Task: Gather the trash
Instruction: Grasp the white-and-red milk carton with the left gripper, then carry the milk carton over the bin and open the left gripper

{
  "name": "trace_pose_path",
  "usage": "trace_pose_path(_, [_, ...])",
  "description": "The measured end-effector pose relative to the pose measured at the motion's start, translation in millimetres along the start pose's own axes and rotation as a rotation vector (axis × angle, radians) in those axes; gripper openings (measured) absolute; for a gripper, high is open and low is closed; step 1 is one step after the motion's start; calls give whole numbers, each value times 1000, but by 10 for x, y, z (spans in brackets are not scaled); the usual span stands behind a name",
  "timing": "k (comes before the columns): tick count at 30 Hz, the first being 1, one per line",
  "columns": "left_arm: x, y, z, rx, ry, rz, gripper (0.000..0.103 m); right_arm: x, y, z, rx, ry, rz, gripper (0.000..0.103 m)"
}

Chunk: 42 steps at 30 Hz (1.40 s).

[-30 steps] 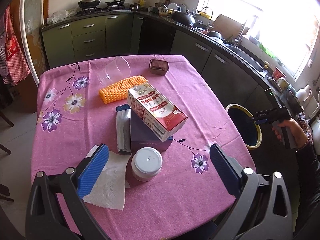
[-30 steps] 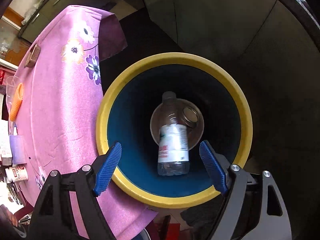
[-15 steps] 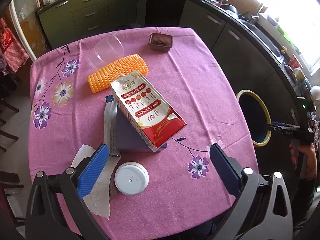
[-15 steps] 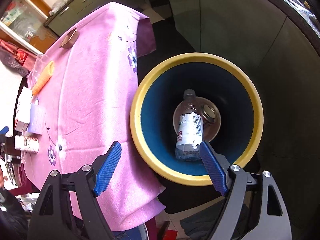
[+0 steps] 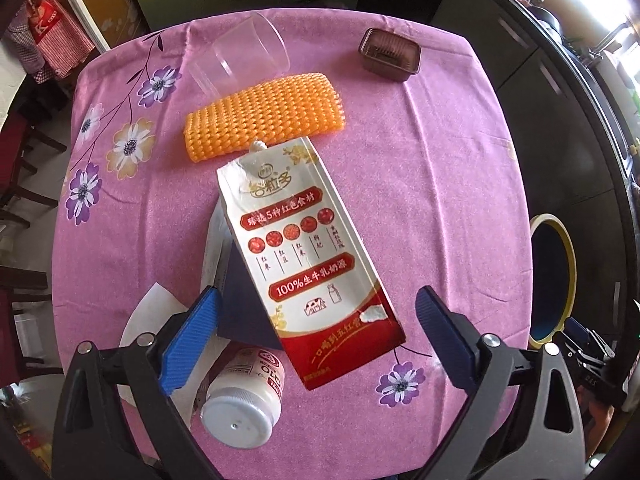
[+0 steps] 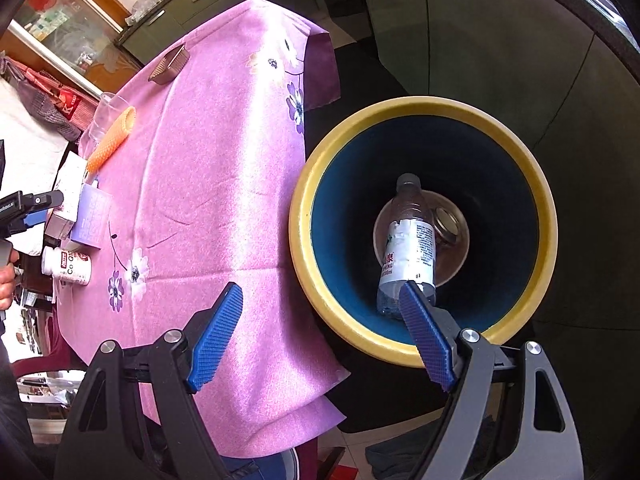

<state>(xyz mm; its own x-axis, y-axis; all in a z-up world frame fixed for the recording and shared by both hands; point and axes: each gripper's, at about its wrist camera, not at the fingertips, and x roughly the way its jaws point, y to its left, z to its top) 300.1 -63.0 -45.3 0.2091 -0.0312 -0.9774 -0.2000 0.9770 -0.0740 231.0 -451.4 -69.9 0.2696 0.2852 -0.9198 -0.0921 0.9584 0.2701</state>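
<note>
Two grippers are in play, both with jaws spread wide and nothing between them. The left gripper (image 5: 316,340) hangs over the near edge of the table, whose pink floral tablecloth (image 5: 432,184) carries the trash. Right between its blue pads lies a red-and-white milk carton (image 5: 308,264), flat on its side and propped on a dark blue box (image 5: 244,304). A white-capped pill bottle (image 5: 244,400) lies on its side just below the left pad, on a white paper napkin (image 5: 148,316). A silver-white sachet (image 5: 214,248) shows at the box's far-left edge. Farther back, an orange mesh fruit sleeve (image 5: 264,114) touches the carton's top, a clear plastic cup (image 5: 240,56) lies tipped just beyond it, and a small brown plastic tray (image 5: 390,54) sits apart near the far right corner.

The right gripper (image 6: 320,336) hovers off the table's side, its right pad over the yellow rim of a blue trash bin (image 6: 320,300) standing just beside the hanging cloth. Inside the bin, a clear labelled water bottle (image 6: 408,248) lies slanted on a clear plastic cup (image 6: 452,236) at the bottom. From this view the left gripper (image 6: 28,210) shows at the far edge, by the carton (image 6: 66,188) and pill bottle (image 6: 68,266).
</note>
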Motion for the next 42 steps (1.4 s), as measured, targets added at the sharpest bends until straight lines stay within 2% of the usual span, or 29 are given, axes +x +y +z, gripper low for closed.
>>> trace_pose_path(2, [21,-2,29,3,5,7,80,6,14,-7,-6,1,7,80])
trace_pose_path(6, [76,25,29,19,29,15,74,17,62,-16,-19,5,13,80])
trace_pose_path(10, [113,59,10,63,49,12,60,29,108,-19,-30,8,15,80])
trace_pose_path(14, [90,94,-7,132,51,22,52,37,148,-24,-38,13,13,80])
trace_pose_path(22, [-32,170,3,233,7,15,50,30,223,-31,-50,15,9,80])
trace_pose_path(35, [-300,154,-74,297,-65,-7,50,-77,276,-129,-60,3,16,80])
trace_pose_path(42, [-746,-229,-347,419,-150,-88,49,-321,182,-341,-29,-70,57,80])
